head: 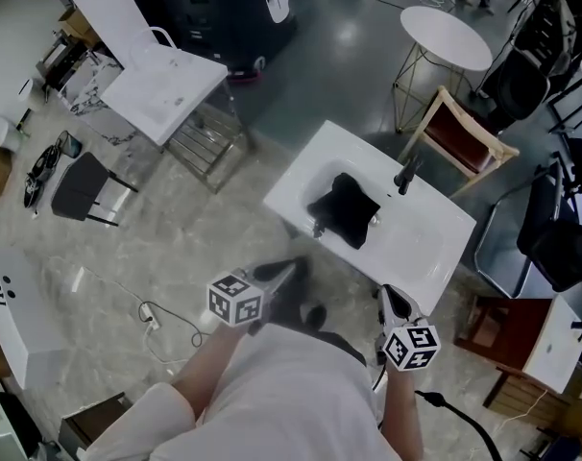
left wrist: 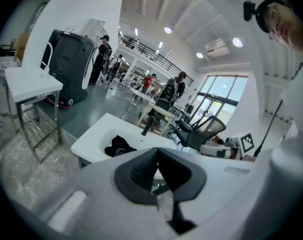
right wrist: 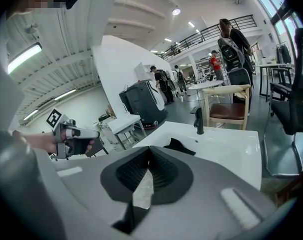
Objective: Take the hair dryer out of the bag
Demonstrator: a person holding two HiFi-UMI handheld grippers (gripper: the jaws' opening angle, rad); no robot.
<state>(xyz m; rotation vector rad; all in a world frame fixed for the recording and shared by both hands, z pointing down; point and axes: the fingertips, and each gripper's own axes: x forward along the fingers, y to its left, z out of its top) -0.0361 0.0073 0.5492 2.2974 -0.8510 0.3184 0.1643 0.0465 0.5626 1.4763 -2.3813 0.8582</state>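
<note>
My head camera looks steeply down from above the shoulders, with the white sink (head: 430,250) standing well off at one o'clock. The camera on the left gripper (head: 295,267) looks forward along its own jaws from lower down, with the sink at ten o'clock. The one on the right gripper (head: 392,298) does likewise, with the sink at two o'clock. All three views share that sink and its black bag (head: 346,209).
</note>
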